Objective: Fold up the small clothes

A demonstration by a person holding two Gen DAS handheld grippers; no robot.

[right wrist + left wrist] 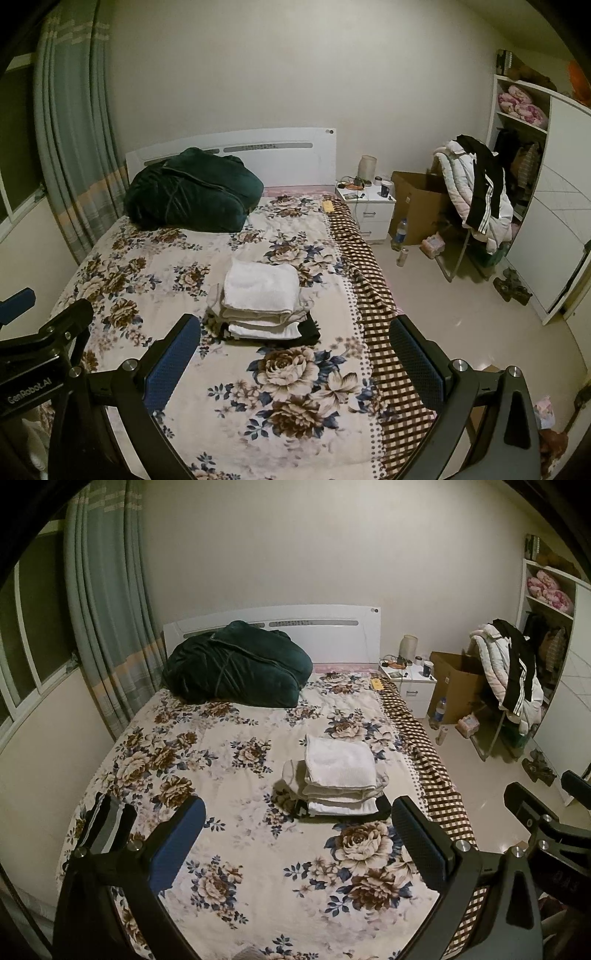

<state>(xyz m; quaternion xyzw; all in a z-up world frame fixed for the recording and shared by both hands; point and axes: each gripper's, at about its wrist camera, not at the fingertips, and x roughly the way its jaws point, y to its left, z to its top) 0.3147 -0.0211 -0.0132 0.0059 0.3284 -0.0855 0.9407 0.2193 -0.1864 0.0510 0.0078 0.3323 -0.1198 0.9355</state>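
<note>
A stack of folded clothes (338, 775) lies on the floral bed cover (236, 738), white pieces on top and a dark piece at the bottom. It also shows in the right wrist view (262, 301). A striped grey and black garment (105, 823) lies near the bed's left edge, beside my left finger. My left gripper (299, 834) is open and empty, held above the bed short of the stack. My right gripper (295, 350) is open and empty too, just right of the left one. Part of the right gripper shows in the left wrist view (535, 819).
A dark green bundled blanket (236, 664) lies by the headboard. A white nightstand (410, 679) with small items, a cardboard box (454, 679), bottles on the floor and a chair heaped with jackets (509, 672) stand right of the bed. A curtain (107, 620) hangs left.
</note>
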